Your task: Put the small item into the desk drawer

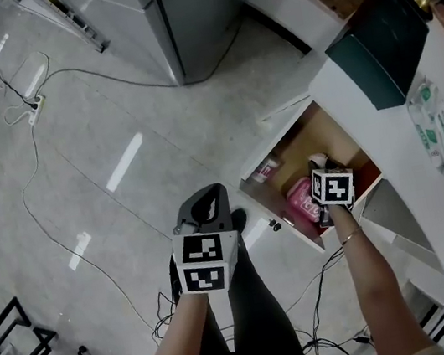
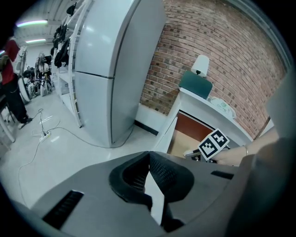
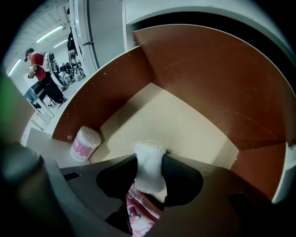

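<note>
Right gripper (image 1: 330, 186) is dipped into the open drawer (image 1: 285, 219) in the head view, with the left gripper (image 1: 203, 214) hanging outside the drawer front, out of the way. Left gripper view: jaws pinched together on nothing, just spare. Right gripper view: jaws clenched on the pink-and-white packet (image 3: 149, 173), held over the drawer floor, ready to drop I'd guess. A swab tub (image 3: 85, 143) sits in the drawer's corner.

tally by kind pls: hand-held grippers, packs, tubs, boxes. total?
Hand-held grippers: 2 (left hand-held gripper, right hand-held gripper)
Packs: 2 (pink packet, green-and-white pack)
Tubs: 1 (cotton-swab tub)
Boxes: 1 (dark green box)
Total: 6
</note>
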`<state>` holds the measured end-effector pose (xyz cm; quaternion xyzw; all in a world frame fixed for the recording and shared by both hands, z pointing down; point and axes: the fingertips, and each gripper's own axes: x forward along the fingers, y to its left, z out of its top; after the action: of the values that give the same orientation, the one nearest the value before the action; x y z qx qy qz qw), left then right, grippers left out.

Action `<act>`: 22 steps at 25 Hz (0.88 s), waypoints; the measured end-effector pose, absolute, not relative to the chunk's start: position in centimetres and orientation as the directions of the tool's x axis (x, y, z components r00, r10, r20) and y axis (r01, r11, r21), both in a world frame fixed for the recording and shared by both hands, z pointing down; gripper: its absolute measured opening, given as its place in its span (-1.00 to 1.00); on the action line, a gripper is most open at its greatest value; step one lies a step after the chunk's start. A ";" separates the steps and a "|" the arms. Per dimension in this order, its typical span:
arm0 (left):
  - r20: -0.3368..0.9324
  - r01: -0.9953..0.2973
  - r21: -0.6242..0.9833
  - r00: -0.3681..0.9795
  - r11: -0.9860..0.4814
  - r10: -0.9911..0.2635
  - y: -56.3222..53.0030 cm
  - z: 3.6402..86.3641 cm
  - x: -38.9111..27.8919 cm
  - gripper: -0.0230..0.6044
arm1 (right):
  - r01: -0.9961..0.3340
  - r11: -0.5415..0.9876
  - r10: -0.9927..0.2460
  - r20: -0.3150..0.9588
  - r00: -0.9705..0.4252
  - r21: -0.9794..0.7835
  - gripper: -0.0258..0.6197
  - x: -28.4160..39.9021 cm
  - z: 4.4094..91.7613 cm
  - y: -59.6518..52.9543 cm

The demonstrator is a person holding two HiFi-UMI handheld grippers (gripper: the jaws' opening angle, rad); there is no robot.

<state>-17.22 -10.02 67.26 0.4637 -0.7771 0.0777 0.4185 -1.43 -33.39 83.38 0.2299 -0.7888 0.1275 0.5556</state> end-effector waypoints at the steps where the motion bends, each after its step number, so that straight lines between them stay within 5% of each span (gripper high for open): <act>1: 0.722 -0.784 0.269 -0.221 0.560 -0.656 -10.0 67.3 -17.3 -0.86 | -0.506 0.861 -0.223 0.934 -0.280 0.054 -0.39 -1.4 83.4 -33.4; 22: 0.725 -0.785 0.279 -0.207 0.554 -0.657 -10.3 67.2 -17.7 -0.86 | -0.520 0.854 -0.200 0.936 -0.291 0.021 -0.20 -1.6 83.6 -33.0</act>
<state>-17.73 -10.29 67.16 0.4663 -0.7731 0.0752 0.4234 -1.60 -32.99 83.55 0.2276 -0.7903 0.1453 0.5500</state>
